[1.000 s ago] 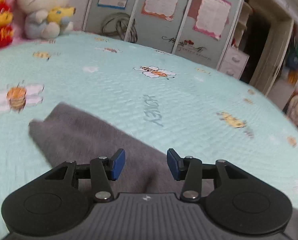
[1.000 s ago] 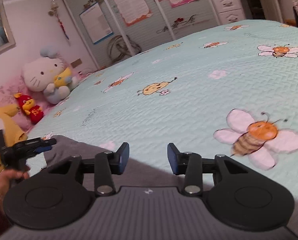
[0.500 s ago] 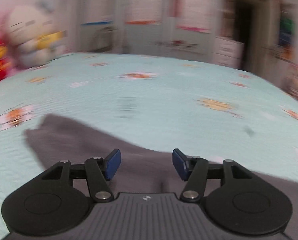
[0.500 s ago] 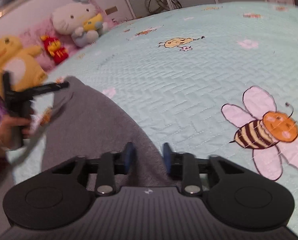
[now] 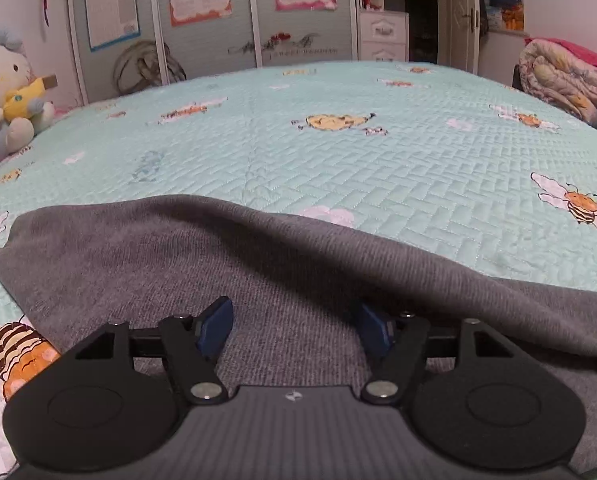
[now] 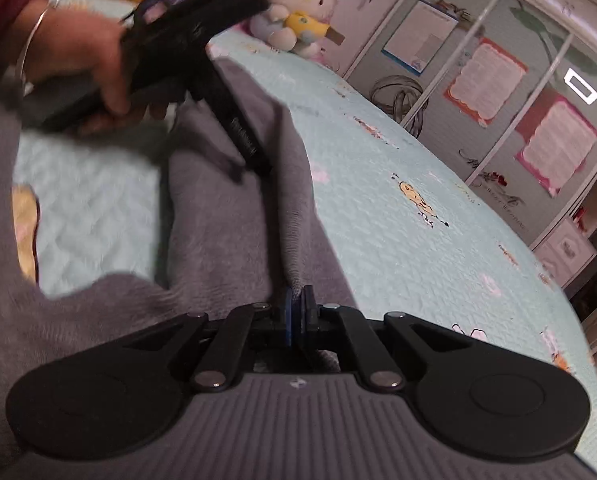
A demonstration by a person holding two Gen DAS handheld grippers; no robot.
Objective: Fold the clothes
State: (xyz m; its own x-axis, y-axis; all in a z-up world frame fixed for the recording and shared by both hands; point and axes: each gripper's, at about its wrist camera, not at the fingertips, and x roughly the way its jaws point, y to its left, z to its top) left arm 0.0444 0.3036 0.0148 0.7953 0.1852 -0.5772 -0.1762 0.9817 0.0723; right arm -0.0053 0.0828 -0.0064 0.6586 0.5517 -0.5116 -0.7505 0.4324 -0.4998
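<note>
— Grey garment (image 5: 146, 256) — where is it seen from the left wrist?

— It is spread over the near part of the bed (image 5: 378, 168), on a mint quilt printed with bees. A raised fold of the cloth is carried across the middle of the view. The left claw (image 5: 294, 330) is held wide open just above the fabric, and nothing is gripped between its blue pads (image 5: 214, 326).

— And from the right wrist?

— The right claw (image 6: 297, 312) is seen closed on a ridge of the same grey garment (image 6: 226, 208), which is pinched between the pads and drawn up toward the far end. The left claw (image 6: 250, 160) is seen beyond, blurred, held by a hand (image 6: 78, 56) — a bangle (image 6: 30, 48) is worn at the wrist. A white plush cat (image 6: 294, 8) is propped at the head of the bed (image 6: 418, 240).
</note>
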